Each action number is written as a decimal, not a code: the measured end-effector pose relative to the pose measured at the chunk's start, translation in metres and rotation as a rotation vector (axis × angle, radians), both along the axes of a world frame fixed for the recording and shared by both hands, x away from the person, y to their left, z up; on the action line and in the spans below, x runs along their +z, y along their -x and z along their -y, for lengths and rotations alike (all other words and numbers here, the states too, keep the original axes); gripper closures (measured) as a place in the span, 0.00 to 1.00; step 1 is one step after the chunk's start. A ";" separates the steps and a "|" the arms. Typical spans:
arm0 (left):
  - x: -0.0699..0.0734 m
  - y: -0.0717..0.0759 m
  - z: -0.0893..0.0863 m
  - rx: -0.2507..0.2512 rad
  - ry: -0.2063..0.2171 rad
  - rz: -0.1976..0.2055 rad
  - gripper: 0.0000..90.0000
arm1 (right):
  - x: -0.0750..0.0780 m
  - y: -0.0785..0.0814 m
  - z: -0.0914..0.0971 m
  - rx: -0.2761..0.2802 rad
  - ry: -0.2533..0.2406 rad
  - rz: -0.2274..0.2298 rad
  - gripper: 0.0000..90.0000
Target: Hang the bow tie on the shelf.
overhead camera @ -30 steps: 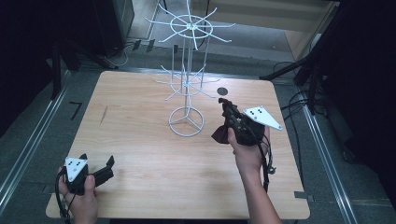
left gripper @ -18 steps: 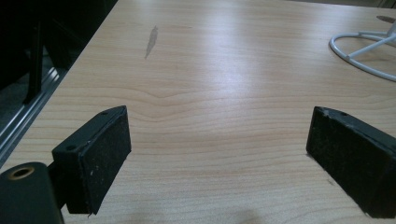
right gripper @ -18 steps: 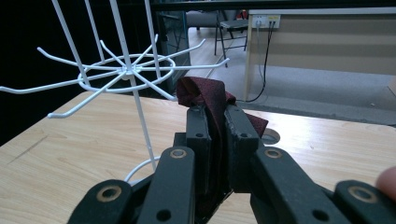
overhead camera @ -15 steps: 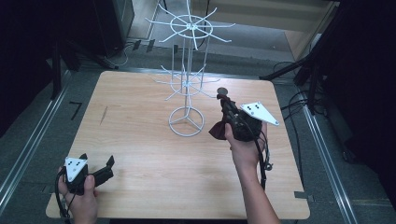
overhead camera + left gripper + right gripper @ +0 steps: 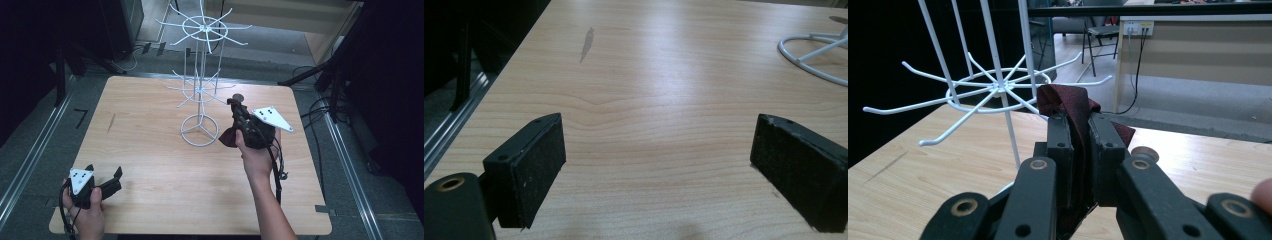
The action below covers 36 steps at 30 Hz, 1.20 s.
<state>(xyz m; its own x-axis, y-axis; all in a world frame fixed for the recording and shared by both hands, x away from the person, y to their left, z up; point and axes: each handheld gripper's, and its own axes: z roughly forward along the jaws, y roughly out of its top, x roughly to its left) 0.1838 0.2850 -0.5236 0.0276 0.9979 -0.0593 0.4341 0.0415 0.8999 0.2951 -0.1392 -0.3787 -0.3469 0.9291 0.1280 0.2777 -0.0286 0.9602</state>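
A white wire rack (image 5: 200,92) with hooked arms stands mid-table on a ring base (image 5: 200,131). Just right of its lower tier, my right gripper (image 5: 236,106) is raised above the table and shut on a dark red cloth (image 5: 229,137), part of which hangs below the hand. In the right gripper view the cloth (image 5: 1063,100) bunches up out of the pinched jaws of my right gripper (image 5: 1079,122), close to the rack's lower ring of arms (image 5: 998,90). My left gripper (image 5: 105,171) rests open at the table's front left; in its own view my left gripper (image 5: 656,150) has bare wood between its jaws.
A small dark round object (image 5: 238,97) lies on the table behind the right gripper and appears as a disc (image 5: 1143,152) past the jaws. The wooden table (image 5: 150,165) has metal rails along both sides. Cables lie on the floor at the right.
My right gripper has edged a little farther from the person and towards the rack, still pinching the red cloth. The left gripper has stayed where it was.
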 end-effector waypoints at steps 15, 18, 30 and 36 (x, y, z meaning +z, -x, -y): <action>0.000 0.000 0.000 0.004 0.001 0.002 0.09 | -0.013 0.008 -0.010 0.013 0.047 0.014 0.92; 0.000 0.000 0.000 0.004 0.000 0.002 0.09 | -0.021 0.008 -0.013 0.022 0.064 -0.005 0.91; 0.000 0.000 0.000 0.006 0.003 0.002 0.09 | -0.047 -0.003 -0.027 0.047 0.110 -0.076 0.91; 0.000 0.000 0.000 0.006 0.001 0.000 0.09 | -0.056 -0.008 -0.032 0.055 0.122 -0.099 0.91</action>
